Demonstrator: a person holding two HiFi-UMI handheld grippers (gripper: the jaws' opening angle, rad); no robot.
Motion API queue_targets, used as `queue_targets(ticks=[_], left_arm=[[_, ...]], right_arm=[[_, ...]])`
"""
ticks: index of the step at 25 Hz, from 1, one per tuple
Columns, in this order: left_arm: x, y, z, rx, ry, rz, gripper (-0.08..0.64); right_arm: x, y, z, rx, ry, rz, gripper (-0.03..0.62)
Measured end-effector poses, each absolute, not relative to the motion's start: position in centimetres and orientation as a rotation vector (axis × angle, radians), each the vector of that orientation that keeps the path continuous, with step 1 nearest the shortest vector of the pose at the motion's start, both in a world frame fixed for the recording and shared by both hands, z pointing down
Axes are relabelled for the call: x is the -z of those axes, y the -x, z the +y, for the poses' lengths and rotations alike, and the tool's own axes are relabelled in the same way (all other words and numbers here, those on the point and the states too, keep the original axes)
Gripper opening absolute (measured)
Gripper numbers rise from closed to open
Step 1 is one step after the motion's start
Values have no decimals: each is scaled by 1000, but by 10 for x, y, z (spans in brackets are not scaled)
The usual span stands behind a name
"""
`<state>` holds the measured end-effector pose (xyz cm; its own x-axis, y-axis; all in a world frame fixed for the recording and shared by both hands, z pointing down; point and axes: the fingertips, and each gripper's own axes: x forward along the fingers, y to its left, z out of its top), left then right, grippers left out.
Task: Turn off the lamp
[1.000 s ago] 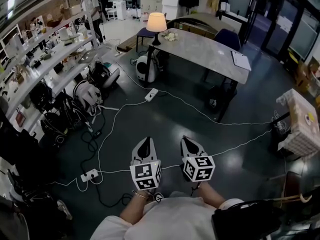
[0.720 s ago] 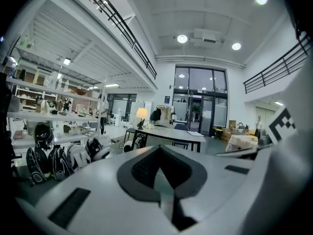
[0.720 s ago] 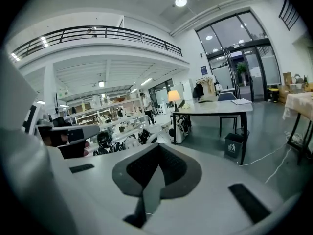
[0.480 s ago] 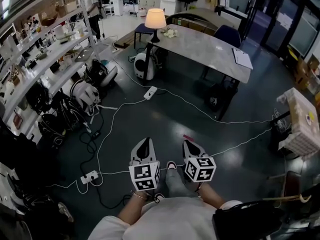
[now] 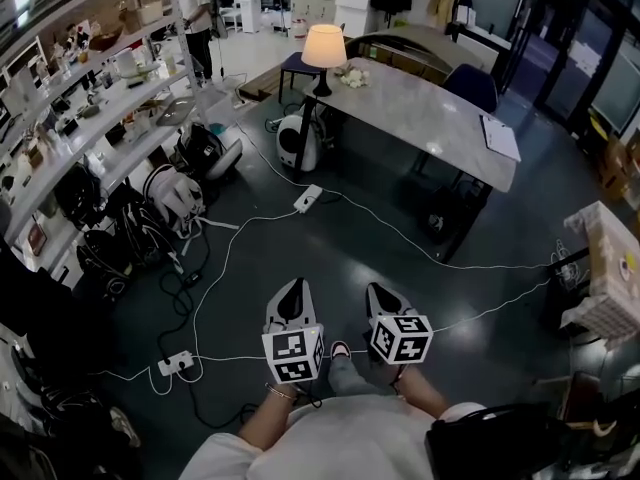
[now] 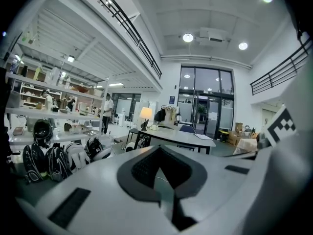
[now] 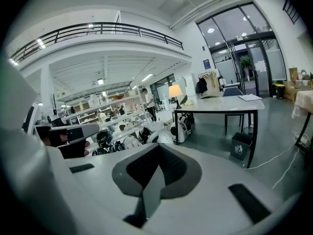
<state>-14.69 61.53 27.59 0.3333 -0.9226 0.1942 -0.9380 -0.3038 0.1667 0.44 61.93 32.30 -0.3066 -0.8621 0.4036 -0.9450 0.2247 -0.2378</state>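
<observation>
A lit table lamp (image 5: 323, 52) with a cream shade and dark stem stands on the far left corner of a long grey table (image 5: 430, 118). The same lamp (image 6: 145, 115) is small and distant in the left gripper view, and the lamp (image 7: 175, 94) glows at the table end in the right gripper view. My left gripper (image 5: 292, 296) and right gripper (image 5: 381, 298) are side by side low in the head view, several paces short of the table. Both are shut and hold nothing.
White cables and a power strip (image 5: 307, 199) trail across the dark floor between me and the table. Shelves (image 5: 90, 108) with helmets and bags line the left. A person (image 5: 197, 13) stands at the far left. A covered small table (image 5: 610, 273) is at right.
The table and lamp have drawn nearer and shifted right in the head view as I walk forward. Both grippers stay shut and level with each other.
</observation>
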Motion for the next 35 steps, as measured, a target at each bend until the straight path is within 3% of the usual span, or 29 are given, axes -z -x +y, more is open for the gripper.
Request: queue_targets(ticks=[19, 35], left_arm=[[-280, 84, 465, -140, -2308, -1728, -5], [-296, 68, 404, -264, -2277, -1742, -5]], right_arm=[[-329, -71, 463, -743, -1666, -2340, -1], [-352, -99, 403, -883, -1662, -2329, -1]])
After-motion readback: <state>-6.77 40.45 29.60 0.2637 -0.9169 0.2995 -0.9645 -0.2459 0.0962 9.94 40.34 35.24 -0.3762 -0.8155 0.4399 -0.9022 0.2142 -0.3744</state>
